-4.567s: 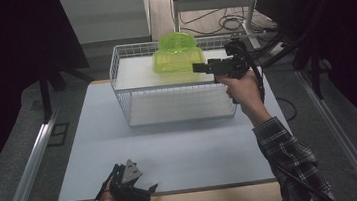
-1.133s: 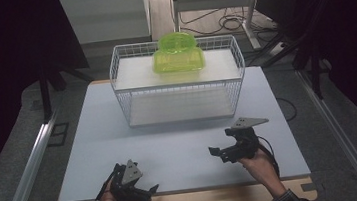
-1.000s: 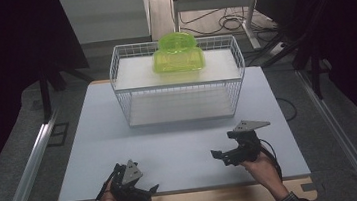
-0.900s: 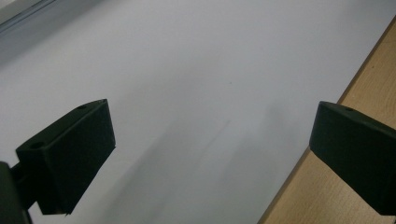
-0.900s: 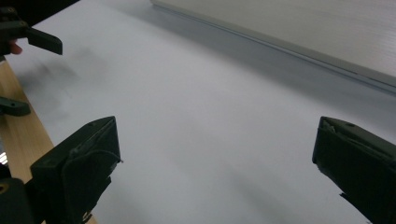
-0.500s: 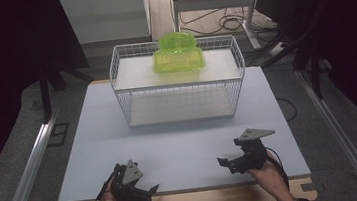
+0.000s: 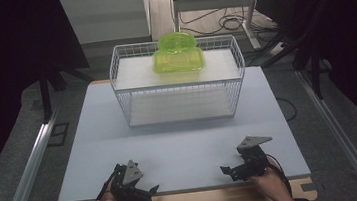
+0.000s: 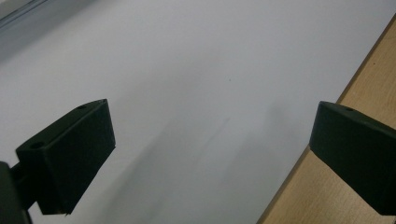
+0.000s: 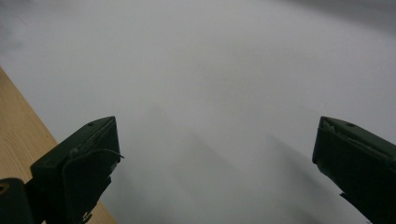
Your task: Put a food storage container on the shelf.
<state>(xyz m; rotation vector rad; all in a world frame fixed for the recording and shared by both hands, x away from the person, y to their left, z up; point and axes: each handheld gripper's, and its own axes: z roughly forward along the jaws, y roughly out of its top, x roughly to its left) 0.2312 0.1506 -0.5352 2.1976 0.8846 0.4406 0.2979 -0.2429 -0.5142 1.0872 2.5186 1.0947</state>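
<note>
You rest both grippers, left (image 7: 151, 189) and right (image 7: 225, 169), jaws apart and empty, at the mat's (image 7: 180, 140) near edge, apparently parked, well clear of the basket (image 7: 235, 59) holding the green container (image 7: 177, 54).

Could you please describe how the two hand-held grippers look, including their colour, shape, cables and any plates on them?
Both grippers are black. The left gripper and the right gripper each carry a grey three-cornered plate on top. A thin dark cable loops from the right one. In the gripper views the jaws are blocky black pads with small holes near the tips. No sleeves can be made out.
</note>
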